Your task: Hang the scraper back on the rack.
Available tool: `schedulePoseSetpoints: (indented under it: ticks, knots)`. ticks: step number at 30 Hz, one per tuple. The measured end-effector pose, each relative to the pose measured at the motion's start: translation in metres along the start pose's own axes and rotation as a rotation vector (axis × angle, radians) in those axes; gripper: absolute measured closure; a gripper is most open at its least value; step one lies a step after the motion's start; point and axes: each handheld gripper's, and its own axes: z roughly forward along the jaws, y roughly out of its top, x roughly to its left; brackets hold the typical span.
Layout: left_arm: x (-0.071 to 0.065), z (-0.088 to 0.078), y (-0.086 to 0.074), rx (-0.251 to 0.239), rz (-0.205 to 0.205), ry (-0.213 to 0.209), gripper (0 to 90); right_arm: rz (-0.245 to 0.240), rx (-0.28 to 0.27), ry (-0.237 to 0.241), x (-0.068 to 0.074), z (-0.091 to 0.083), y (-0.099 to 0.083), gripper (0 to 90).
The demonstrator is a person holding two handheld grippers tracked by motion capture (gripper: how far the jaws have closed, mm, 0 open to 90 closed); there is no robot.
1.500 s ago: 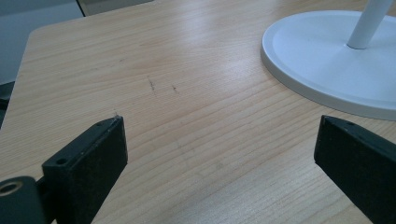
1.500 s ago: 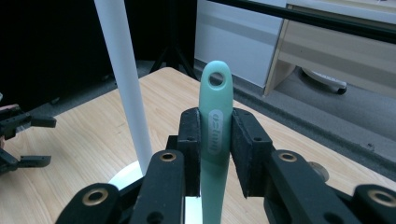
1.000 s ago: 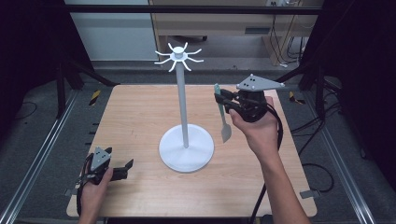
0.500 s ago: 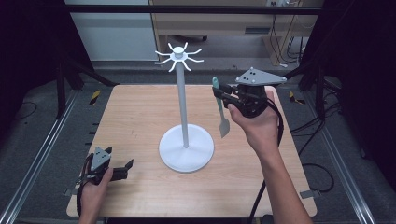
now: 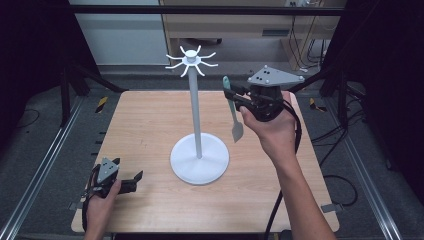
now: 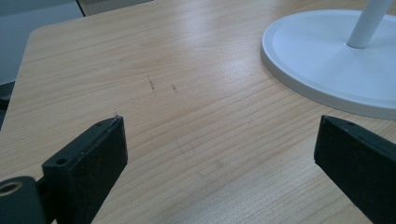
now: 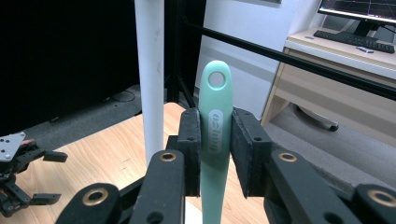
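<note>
The right hand-held gripper point(image 5: 239, 97) clamps a mint spatula point(image 5: 234, 114) by its handle, blade hanging down, hole end raised beside the white rack point(image 5: 196, 110), likely for hooking on. The left hand-held gripper point(image 5: 131, 181) rests open on the desk point(image 5: 145, 125).

The spatula point(image 7: 215, 135) was pale mint green, with a paler oval mark on its handle and a grey blade. The stand point(image 5: 198, 155) was plain white. The surface point(image 5: 145, 130) was light wood with fine straight grain. Both grippers' fingers point(image 7: 190, 140) were black, each topped by a grey plate point(image 5: 272, 76).
</note>
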Motion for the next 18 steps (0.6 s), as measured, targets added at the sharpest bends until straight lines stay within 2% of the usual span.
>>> schedulePoseSetpoints:
  ticks: [6, 9, 18]
  knots:
    - [-0.001, 0.000, 0.000, 0.003, 0.004, -0.002, 2.2, -0.003, -0.005, -0.002, 0.000, -0.001, 0.006, 74.5]
    - [-0.001, 0.001, 0.000, 0.004, 0.002, -0.002, 2.3, -0.018, -0.014, -0.003, 0.002, -0.003, 0.015, 74.5]
    - [-0.001, 0.000, 0.000, 0.002, 0.004, -0.003, 2.3, -0.033, -0.028, 0.000, 0.004, -0.006, 0.027, 74.5]
